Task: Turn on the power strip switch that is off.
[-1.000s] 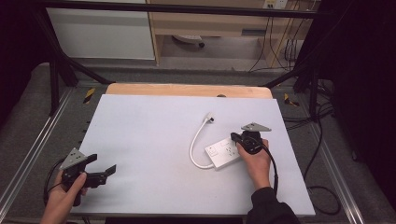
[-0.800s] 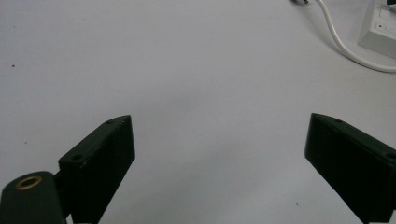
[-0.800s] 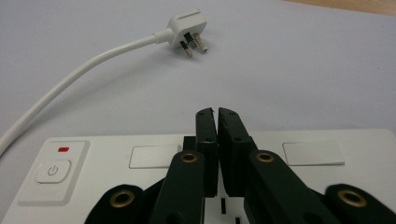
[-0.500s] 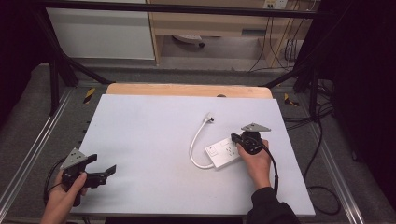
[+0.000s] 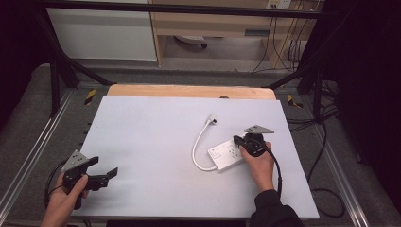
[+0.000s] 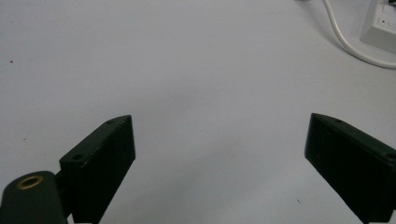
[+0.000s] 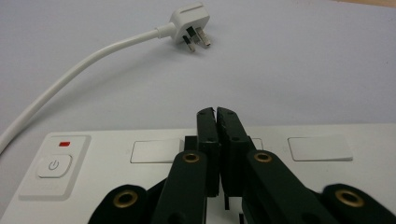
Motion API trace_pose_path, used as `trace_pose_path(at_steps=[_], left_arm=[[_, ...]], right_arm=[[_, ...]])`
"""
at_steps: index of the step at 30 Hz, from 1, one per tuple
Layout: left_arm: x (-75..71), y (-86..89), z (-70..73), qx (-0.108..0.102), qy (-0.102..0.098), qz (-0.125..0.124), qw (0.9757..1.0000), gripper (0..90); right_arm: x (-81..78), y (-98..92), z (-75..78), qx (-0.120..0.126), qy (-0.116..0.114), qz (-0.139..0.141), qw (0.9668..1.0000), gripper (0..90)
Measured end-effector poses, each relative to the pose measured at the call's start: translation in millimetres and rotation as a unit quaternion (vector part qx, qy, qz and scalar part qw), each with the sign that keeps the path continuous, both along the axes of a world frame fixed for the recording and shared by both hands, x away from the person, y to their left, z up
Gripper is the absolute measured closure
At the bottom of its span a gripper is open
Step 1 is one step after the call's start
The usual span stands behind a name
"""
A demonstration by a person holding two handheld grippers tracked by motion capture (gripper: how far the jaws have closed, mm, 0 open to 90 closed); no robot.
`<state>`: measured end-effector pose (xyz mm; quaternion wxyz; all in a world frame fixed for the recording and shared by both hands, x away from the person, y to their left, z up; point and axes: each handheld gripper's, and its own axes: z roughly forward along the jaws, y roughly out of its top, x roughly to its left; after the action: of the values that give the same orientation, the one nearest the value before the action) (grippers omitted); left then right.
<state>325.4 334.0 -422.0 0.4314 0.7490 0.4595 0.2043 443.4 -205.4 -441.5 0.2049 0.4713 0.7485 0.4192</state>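
Right gripper (image 5: 238,140) set down over the white power strip (image 5: 227,154), jaws pressed together with nothing between them, tips resting above the middle of the strip's top face between two shuttered sockets. Seen along those jaws in the right gripper view, right gripper (image 7: 216,112) closed tight, power strip (image 7: 93,172) lying crosswise directly beneath, its on/off button with a small red mark off to the left of the jaws, a socket cover on either side of them. Beyond the tips, farther out on the grey-white table top (image 7: 303,65), the white plug (image 7: 189,23) lying on its side, pins pointing right, with the white cable (image 7: 70,77) curving back from it toward the left end of the strip. From above, cable (image 5: 197,146) looping out from the strip's far-left end and running up to the plug (image 5: 213,118), well clear of the gripper. Right hand (image 5: 257,163) wrapped around the gripper body just behind the strip. Left gripper (image 5: 106,171) well apart from all this, near the table's (image 5: 151,123) front left corner, held in the left hand (image 5: 61,201), jaws spread wide over bare table. In the left gripper view, left gripper (image 6: 219,140) open and empty, strip corner (image 6: 380,28) and a stretch of cable (image 6: 345,42) far off past its right jaw.
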Motion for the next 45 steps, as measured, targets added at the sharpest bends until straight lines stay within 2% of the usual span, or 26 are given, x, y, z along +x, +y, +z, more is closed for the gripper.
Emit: trace_pose_path(at_steps=[28,45], left_arm=[[0.7,-0.3,-1.0,0.002,0.005,-0.001,1.0,8.9],[0.7,-0.4,-1.1,0.002,0.005,-0.001,1.0,8.9]], right_arm=[[-0.4,-0.4,-1.5,0.002,-0.005,0.003,1.0,90.0],[0.1,0.8,-2.7,-0.001,-0.001,0.004,1.0,90.0]])
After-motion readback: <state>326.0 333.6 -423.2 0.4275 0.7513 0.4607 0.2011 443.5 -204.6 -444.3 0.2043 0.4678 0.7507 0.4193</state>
